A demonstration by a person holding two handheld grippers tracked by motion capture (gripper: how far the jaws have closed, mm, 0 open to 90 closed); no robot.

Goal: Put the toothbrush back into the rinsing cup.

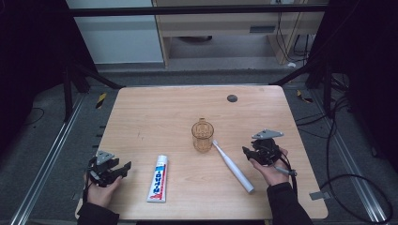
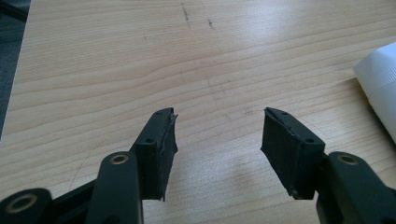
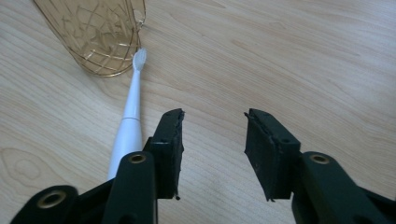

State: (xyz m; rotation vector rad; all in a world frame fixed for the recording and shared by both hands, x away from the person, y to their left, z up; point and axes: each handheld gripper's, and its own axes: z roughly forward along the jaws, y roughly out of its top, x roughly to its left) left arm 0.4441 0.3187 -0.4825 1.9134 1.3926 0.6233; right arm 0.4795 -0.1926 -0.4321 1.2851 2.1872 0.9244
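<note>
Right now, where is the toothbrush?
In the high view the white electric toothbrush lies flat on the table, right of centre, its head by the amber cup and the right gripper just beside it.

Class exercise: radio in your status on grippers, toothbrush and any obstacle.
Left gripper open, empty. Right gripper open, empty. Toothbrush flat on table, head at amber cup. Toothpaste tube well aside.

Wooden counter point(image 1: 155, 117) has an amber glass mug point(image 1: 202, 135) in the middle, a white electric toothbrush point(image 1: 233, 166) lying with its head touching the mug, and a toothpaste tube point(image 1: 158, 178) flat nearby. Left gripper point(image 1: 123, 169) and right gripper point(image 1: 248, 153) both empty.
</note>
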